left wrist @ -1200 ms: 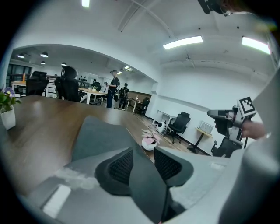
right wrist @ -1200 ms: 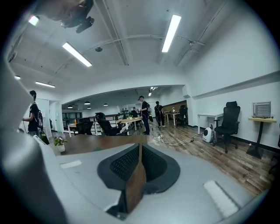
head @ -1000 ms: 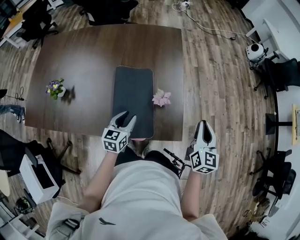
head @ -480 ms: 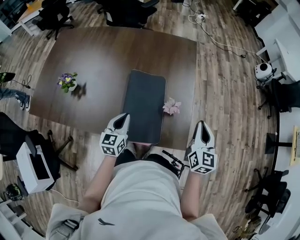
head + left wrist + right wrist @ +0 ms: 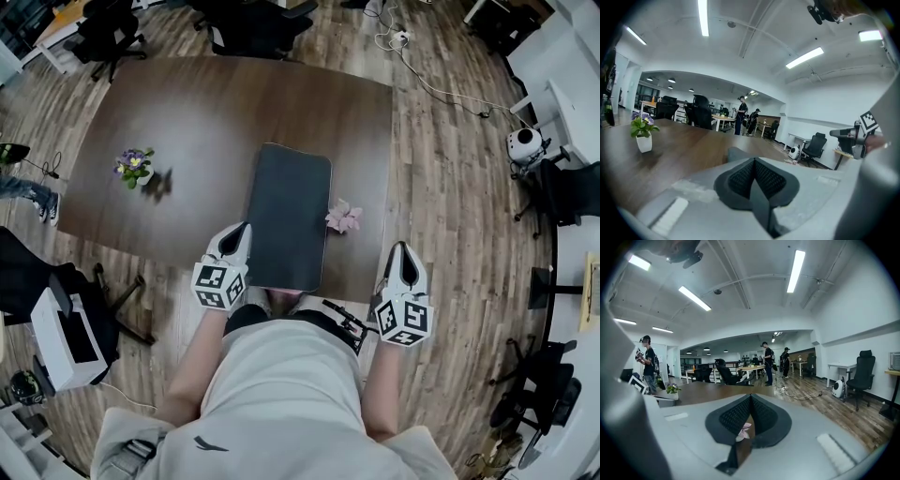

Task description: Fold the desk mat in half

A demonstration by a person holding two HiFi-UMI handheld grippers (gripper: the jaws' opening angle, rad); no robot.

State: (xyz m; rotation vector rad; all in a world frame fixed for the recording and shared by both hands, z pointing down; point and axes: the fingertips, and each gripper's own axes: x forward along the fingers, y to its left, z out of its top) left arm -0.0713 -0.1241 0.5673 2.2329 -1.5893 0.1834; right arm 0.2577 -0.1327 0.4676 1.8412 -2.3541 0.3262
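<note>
The desk mat (image 5: 291, 211) lies flat and dark on the brown table (image 5: 206, 112), close to the table's near edge. It is not folded yet.

The left gripper (image 5: 239, 232) sits at the mat's left side, at about 8 o'clock from the mat's middle. Its jaws are pressed together. They look to be pinching the thin edge of the mat, though it is hard to be sure. Holding it down near that corner makes sense, because the near end could then be lifted and carried over to the far end.

The right gripper (image 5: 403, 251) hangs past the table's edge, at about 4 o'clock from the mat. Its jaws are together too, with nothing in them. It looks like it is waiting for its turn at the other near corner.

A pink flower (image 5: 343, 217) lies just beside the mat at 3 o'clock. It could get bumped. A little pot of purple flowers (image 5: 134, 166) stands well apart at 9 o'clock.
</note>
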